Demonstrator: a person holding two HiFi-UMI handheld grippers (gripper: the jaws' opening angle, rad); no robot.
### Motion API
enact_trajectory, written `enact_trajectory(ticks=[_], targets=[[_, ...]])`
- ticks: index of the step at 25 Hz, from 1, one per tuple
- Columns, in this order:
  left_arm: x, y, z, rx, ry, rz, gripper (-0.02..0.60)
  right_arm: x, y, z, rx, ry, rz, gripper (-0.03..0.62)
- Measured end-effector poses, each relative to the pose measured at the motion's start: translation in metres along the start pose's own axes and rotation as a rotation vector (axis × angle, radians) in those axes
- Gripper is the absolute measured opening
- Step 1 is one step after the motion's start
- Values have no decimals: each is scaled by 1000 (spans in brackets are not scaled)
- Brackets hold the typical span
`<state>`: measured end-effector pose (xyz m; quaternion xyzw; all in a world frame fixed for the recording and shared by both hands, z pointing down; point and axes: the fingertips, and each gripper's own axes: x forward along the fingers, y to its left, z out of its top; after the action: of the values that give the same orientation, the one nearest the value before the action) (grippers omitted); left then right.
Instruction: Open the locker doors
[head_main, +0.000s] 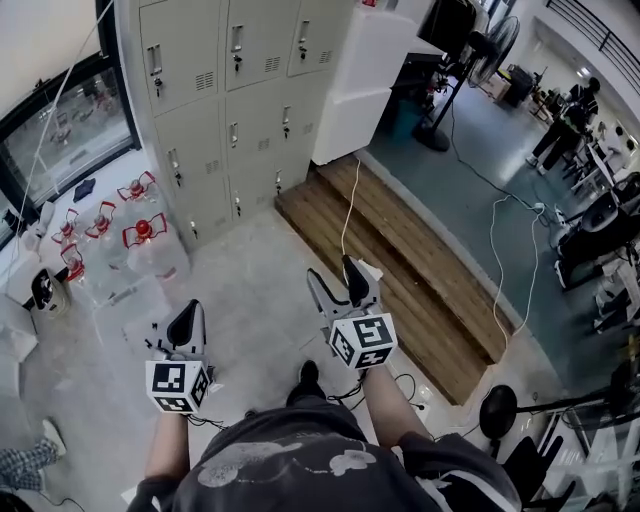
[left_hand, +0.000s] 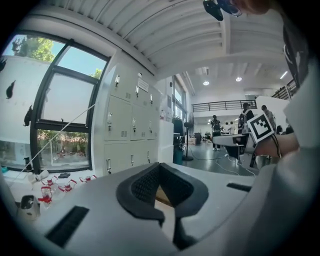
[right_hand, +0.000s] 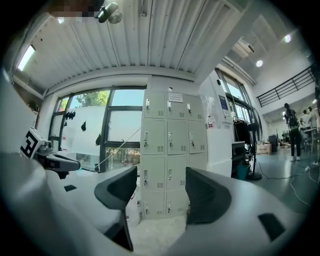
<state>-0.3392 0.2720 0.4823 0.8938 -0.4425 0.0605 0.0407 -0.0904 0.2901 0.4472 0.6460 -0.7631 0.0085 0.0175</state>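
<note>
The grey lockers stand against the far wall, three columns wide, with every door closed; they also show in the right gripper view as the lockers straight ahead and in the left gripper view as the lockers to the left. My left gripper is shut and empty, its pads meeting at the tips. My right gripper is open, and nothing lies between its fingers. Both grippers hang over the floor, well short of the lockers.
Several water bottles with red handles stand on the floor left of the lockers, below a window. A wooden step with a white cable runs along the right. A white cabinet adjoins the lockers. A fan and a person are farther off.
</note>
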Motion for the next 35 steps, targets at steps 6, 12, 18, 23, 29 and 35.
enact_trajectory(ticks=[6,12,18,23,29,35], targets=[[81,-26,22,39,-2,30,9,32,-93,-11,71,35,0,308],[165,-75,37,52,-6,5,9,55,-184,-7,99,28,-9,308],[223,-117,47,71,-2,-27,9,79,-241,3,106,13,13,308],[260,-108,67,84,-30,-1,9,114,-256,9,106,-6,51,308],[321,-85,94,109,-68,-8,9,173,-280,27,103,-33,57,308],[408,-39,129,107,-144,12,9,255,-320,48,64,-70,52,308]])
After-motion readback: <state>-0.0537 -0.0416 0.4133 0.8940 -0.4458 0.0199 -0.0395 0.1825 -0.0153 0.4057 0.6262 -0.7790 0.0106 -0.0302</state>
